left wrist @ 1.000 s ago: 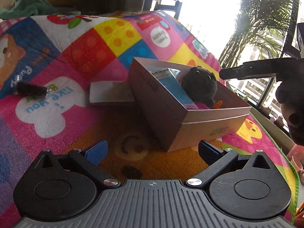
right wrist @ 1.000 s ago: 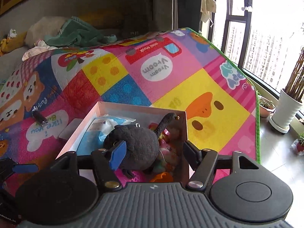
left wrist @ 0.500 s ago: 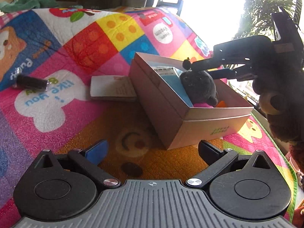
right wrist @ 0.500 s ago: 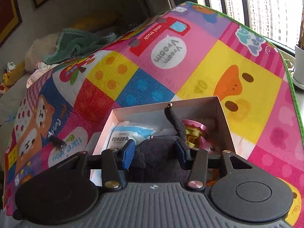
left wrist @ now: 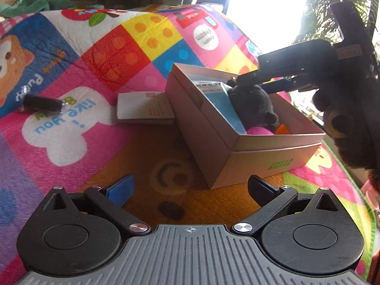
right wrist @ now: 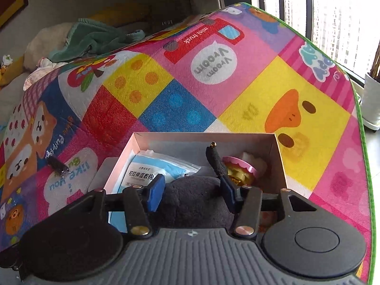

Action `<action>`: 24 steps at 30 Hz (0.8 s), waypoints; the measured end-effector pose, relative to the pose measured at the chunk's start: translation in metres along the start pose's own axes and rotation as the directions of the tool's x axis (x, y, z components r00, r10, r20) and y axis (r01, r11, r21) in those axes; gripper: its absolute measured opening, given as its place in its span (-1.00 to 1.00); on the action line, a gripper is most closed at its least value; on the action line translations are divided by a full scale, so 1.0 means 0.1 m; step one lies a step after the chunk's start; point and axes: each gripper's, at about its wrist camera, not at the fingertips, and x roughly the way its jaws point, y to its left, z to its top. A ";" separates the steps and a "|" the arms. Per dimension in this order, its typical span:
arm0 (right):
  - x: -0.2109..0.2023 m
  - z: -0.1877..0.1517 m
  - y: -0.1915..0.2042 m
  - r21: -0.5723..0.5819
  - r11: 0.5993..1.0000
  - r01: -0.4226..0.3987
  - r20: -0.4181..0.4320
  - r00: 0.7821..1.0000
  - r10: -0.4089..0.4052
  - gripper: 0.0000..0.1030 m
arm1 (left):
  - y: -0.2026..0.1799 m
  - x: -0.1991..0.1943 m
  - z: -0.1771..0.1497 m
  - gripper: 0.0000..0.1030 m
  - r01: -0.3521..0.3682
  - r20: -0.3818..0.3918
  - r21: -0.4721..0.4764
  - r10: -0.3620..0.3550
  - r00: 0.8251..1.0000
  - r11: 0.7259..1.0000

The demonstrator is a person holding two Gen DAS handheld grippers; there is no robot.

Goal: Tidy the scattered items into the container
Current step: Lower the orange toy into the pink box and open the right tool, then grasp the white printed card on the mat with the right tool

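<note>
Leftmost in the left wrist view, one dark wrapped cylinder [left wrist: 42, 102] lies on the quilted play mat [left wrist: 71, 130]; one flat white card [left wrist: 144, 108] sits mid-frame, touching one pink cardboard box [left wrist: 213, 142]. Inside: one glossy blue packet [right wrist: 152, 168], one fuzzy dark plush toy [right wrist: 192, 197], one pink-rimmed cup [right wrist: 241, 168]. Left gripper [left wrist: 190, 187] jaws spread, empty. Right gripper [right wrist: 192, 191] jaws opening, the plush between them.

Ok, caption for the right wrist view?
Right gripper, jaws opening, around the dark plush toy in the cardboard box on a colourful play mat.
</note>
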 end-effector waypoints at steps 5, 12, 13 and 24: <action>-0.28 0.16 0.32 -0.100 0.995 -0.012 0.040 0.999 0.016 0.01 | 0.39 -0.22 0.02 1.00 -0.195 0.074 -0.034 0.197 0.978 0.980; 0.15 0.52 1.15 -0.202 0.973 -0.110 -0.113 0.990 0.088 -0.77 | 0.74 -0.29 -0.04 1.00 -0.209 0.058 -0.181 0.222 0.973 0.961; 0.30 0.56 1.26 -0.211 0.972 -0.103 -0.144 0.987 0.073 -0.77 | 0.74 -0.30 -0.04 1.00 -0.207 0.067 -0.182 0.222 0.973 0.961; 1.78 0.70 1.74 -0.319 0.934 0.163 -0.293 0.920 -0.260 -0.77 | 0.80 -0.27 -0.07 1.00 -0.179 0.055 -0.223 0.196 0.979 0.958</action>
